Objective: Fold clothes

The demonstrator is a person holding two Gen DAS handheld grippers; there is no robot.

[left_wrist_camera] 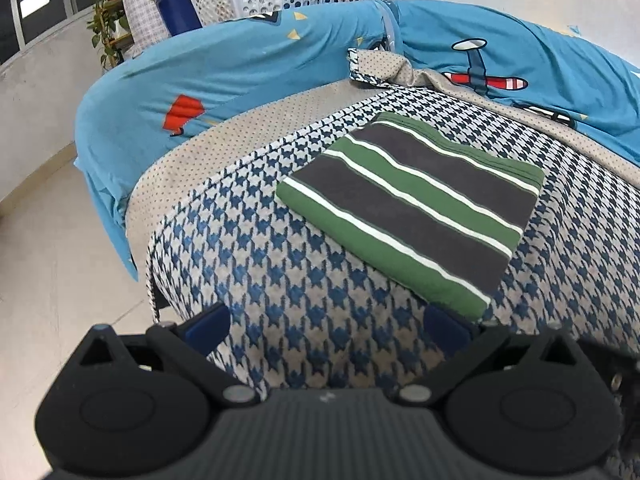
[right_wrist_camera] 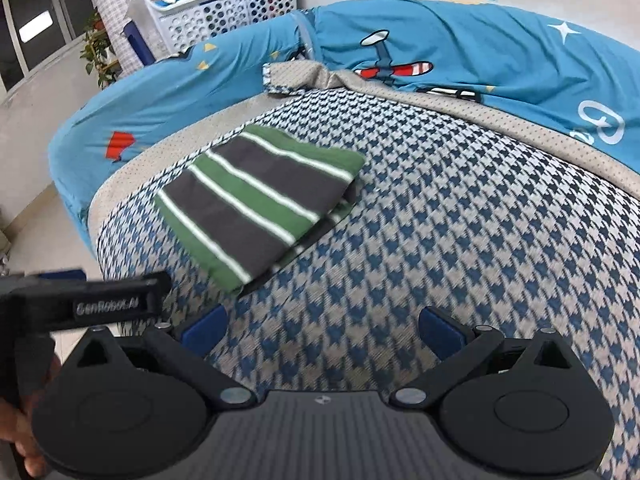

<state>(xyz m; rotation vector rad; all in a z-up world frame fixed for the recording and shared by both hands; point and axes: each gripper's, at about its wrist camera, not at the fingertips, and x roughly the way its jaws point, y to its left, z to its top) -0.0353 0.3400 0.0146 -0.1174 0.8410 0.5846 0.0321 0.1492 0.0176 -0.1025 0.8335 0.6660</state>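
A striped garment [left_wrist_camera: 412,210] in green, dark grey and white lies folded into a flat rectangle on the houndstooth blanket [left_wrist_camera: 280,292]. In the right wrist view the same folded garment [right_wrist_camera: 256,200] sits left of centre, its lower edges slightly uneven. My left gripper [left_wrist_camera: 326,328] is open, hovering just short of the garment's near corner, with nothing between its blue pads. My right gripper [right_wrist_camera: 322,328] is open too, over bare blanket [right_wrist_camera: 460,240], to the right of the garment. The left gripper's black body [right_wrist_camera: 80,300] shows at the left edge, held by a hand.
The bed carries a blue cartoon-print sheet [left_wrist_camera: 240,56] and a dotted beige cover [left_wrist_camera: 224,136] under the blanket. A white perforated laundry basket [right_wrist_camera: 228,4] stands behind the bed. A potted plant [left_wrist_camera: 110,20] is by the window. Pale floor [left_wrist_camera: 60,260] lies left of the bed.
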